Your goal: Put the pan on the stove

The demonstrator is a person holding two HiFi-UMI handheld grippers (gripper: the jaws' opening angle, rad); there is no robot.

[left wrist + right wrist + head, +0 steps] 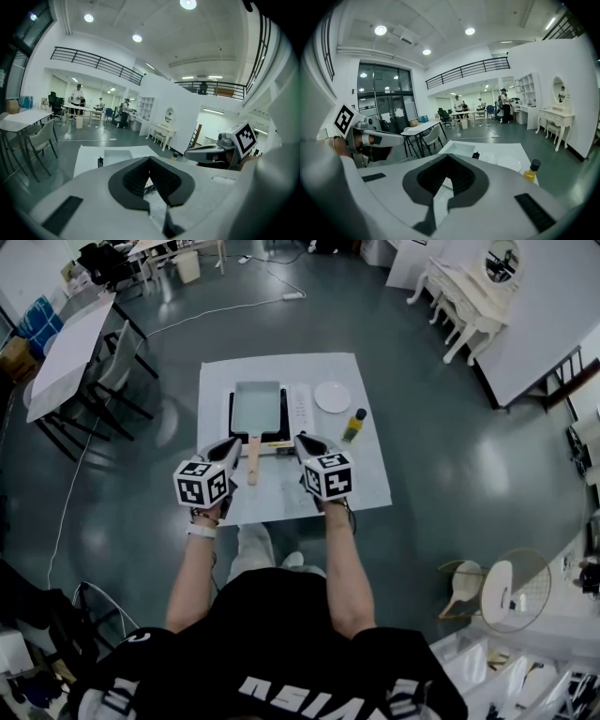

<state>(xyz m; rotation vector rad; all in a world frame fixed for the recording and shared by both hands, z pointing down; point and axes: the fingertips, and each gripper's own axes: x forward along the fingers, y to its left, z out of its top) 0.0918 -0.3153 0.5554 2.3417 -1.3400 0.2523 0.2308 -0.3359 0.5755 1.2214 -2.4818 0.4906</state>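
Observation:
A rectangular pale pan [257, 407] sits on the white portable stove [299, 407] at the middle of the table, with its wooden handle [253, 457] pointing toward me. My left gripper [232, 444] hovers just left of the handle, shut and empty. To the right of the handle my right gripper [303, 441] is also shut on nothing. The left gripper view shows the closed jaws of the left gripper [150, 161], with the pan [116, 157] beyond. In the right gripper view the right gripper [448, 159] has its jaws together, and the pan [459, 149] lies ahead.
A white plate [332, 397] and a yellow oil bottle [353, 426] stand right of the stove on the white-covered table [366, 486]. Chairs and a long table [66, 348] stand at the left, and a white dresser [469, 296] at the back right. A cable runs across the floor.

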